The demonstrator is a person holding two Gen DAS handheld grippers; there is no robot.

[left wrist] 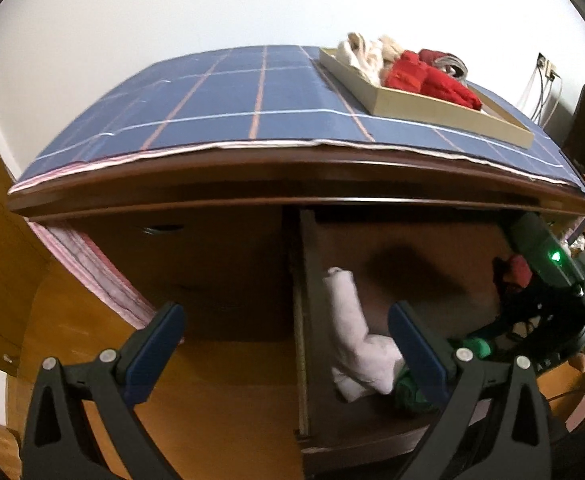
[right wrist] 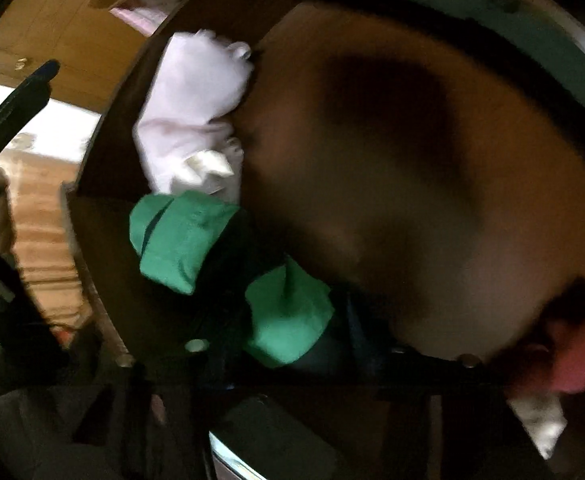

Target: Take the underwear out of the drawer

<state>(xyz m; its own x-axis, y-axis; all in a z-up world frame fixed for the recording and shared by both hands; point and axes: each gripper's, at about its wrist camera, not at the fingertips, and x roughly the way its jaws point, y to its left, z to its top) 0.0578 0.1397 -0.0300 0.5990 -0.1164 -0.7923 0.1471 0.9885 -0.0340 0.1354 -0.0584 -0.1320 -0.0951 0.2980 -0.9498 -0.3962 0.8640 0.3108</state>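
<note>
The brown drawer (left wrist: 312, 280) is pulled open under the tabletop. In it lie a pale pink rolled garment (left wrist: 356, 340), also in the right wrist view (right wrist: 188, 120), and green underwear (left wrist: 408, 392), (right wrist: 184, 236). My left gripper (left wrist: 288, 320) is open and empty, hovering in front of the drawer's left wall. My right gripper (left wrist: 504, 280) reaches into the drawer from the right beside a red garment (left wrist: 518, 270), (right wrist: 572, 356). In its own blurred, dark view its fingers are lost in shadow over the green underwear, so their state is unclear.
A blue checked cloth (left wrist: 228, 108) covers the tabletop. A shallow beige tray (left wrist: 424, 108) on it holds white and red garments (left wrist: 424, 76). A closed wooden front (left wrist: 196, 268) lies left of the drawer. Wooden floor lies below.
</note>
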